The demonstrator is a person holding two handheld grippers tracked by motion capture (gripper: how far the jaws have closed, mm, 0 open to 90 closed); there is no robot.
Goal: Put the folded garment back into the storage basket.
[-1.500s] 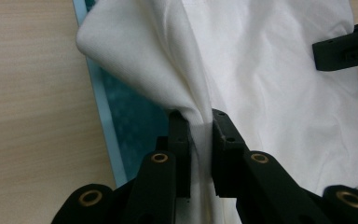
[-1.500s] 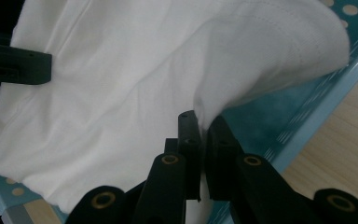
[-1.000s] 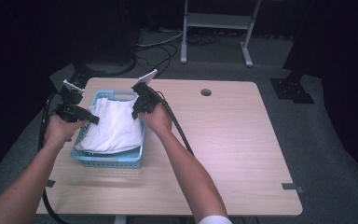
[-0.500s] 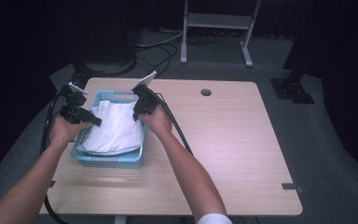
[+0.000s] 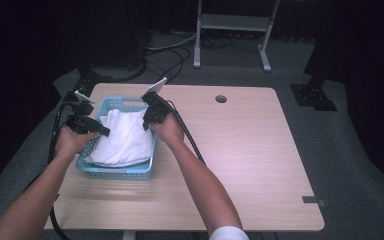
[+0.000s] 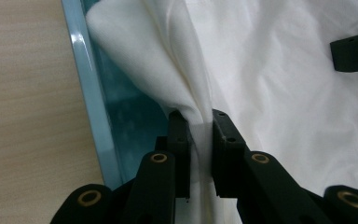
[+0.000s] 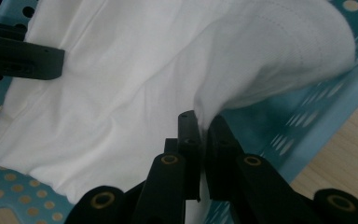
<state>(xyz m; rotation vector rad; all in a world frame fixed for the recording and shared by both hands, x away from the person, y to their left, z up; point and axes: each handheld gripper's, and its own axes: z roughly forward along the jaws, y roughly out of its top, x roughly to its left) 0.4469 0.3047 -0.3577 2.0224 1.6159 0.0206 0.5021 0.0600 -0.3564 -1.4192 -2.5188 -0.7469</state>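
In the blue basket [image 5: 92,169] at the table's [image 5: 260,165] left side, a white cloth [image 5: 122,140] is lying bunched, and both grippers are working on it. The left gripper [image 6: 200,128] is pinching a raised fold near the basket's left wall, jaws nearly closed with only a thin ridge of fabric between them. The right gripper [image 7: 204,126] is gripping a similar fold by the opposite wall, jaws likewise almost together.

Risks, as judged from here:
- Both holds are taking a narrow pleat rather than a hem, so the fabric is likely sliding out under load.
- Uneven lifting is liable to be dragging the light basket along with the cloth or tipping it.
- Cloth is possibly snagging on the perforated wall seen in the right gripper view.
- Cables [image 5: 187,135] are trailing beside the basket and could be catching on its rim.
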